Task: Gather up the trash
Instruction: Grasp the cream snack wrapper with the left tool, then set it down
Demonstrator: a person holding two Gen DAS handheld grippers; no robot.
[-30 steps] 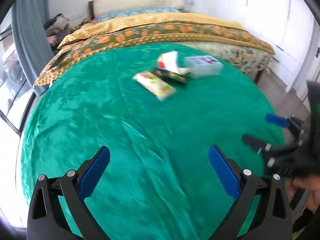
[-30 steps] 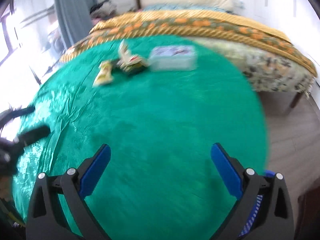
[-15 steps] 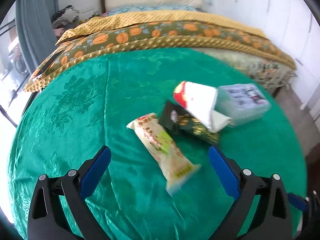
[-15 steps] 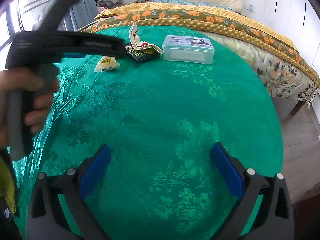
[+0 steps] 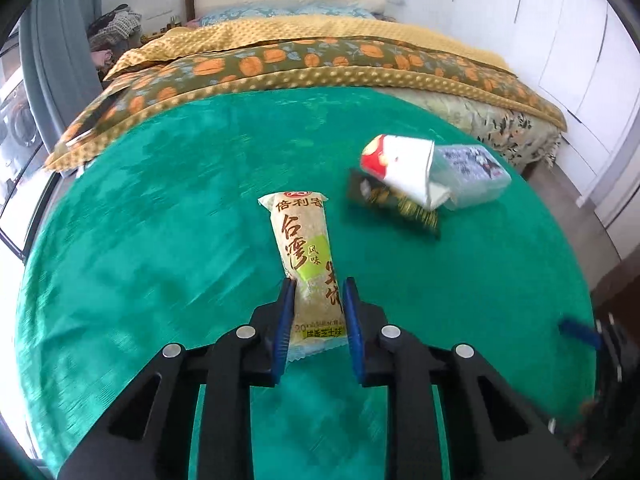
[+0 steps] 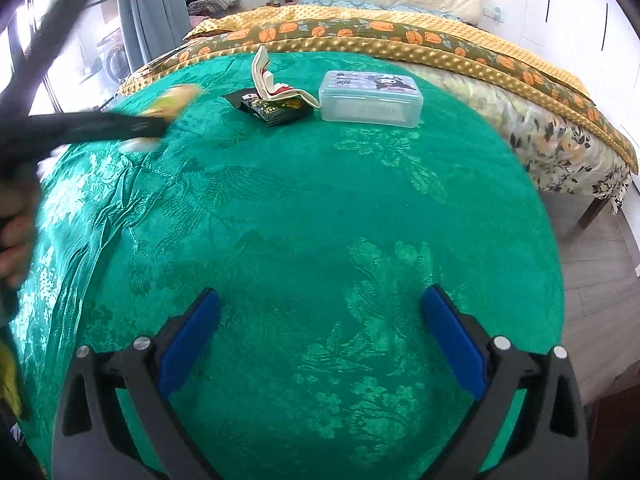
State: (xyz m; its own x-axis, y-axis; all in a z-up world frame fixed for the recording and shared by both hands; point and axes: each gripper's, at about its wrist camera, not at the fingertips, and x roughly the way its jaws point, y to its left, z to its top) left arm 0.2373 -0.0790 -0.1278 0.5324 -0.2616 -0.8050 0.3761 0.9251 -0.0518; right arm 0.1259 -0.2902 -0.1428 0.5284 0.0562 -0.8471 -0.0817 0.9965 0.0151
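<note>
A long yellow snack packet [image 5: 304,248] lies on the green tablecloth [image 5: 160,220]. My left gripper [image 5: 318,286] is closing on the packet's near end, and its blue pads touch both sides of it. The right wrist view catches that gripper [image 6: 156,124] and the packet [image 6: 172,100] as a blur at far left. Further back lie a red-and-white crumpled carton [image 5: 400,164] and a dark wrapper [image 5: 392,200]. My right gripper [image 6: 320,300] hangs open over bare cloth, with nothing between its fingers.
A clear plastic lidded box [image 6: 370,98] sits beside the carton at the table's far side. Behind the table stands a bed with an orange-patterned blanket [image 5: 320,56]. Wooden floor [image 6: 592,272] and white wardrobes are on the right. A person's hand [image 6: 16,240] shows at left.
My left gripper moved forward over the cloth to the yellow packet and its wide-open jaws came together around it. The right gripper stayed where it was, still open.
</note>
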